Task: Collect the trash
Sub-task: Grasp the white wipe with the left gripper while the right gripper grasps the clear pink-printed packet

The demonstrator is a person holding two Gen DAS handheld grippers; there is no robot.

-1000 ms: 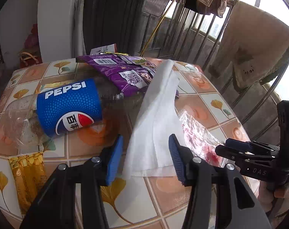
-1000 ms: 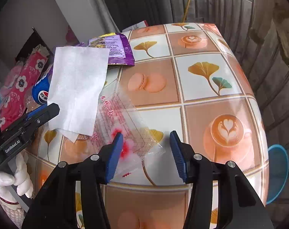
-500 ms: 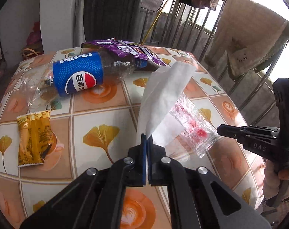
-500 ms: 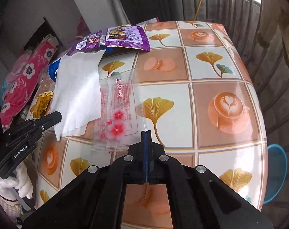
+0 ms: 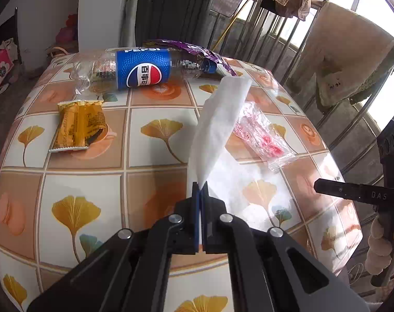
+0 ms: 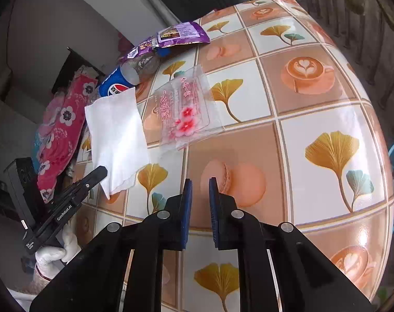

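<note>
We see matt white paper tissue (image 5: 217, 122), glossy tiled tablecloth (image 6: 313, 135), clear crinkly plastic wrapper (image 6: 189, 114), transparent plastic Pepsi bottle (image 5: 142, 69).

White tissue (image 5: 217, 119) lifted above table; clear pink-flowered wrapper (image 6: 187, 111) lying flat.

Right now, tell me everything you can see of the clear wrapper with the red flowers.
The clear wrapper is a flat, see-through plastic packet, crinkled and glossy, printed with red-pink blossoms and red script. It looks empty, and its sealed ends show as ridged strips. It lies flat on the tiled tablecloth, slanted across the tile lines, in nobody's grip. The white tissue held by the left gripper hangs beside it; whether they touch is unclear. The right gripper hovers short of it, jaws slightly apart, empty.
</note>
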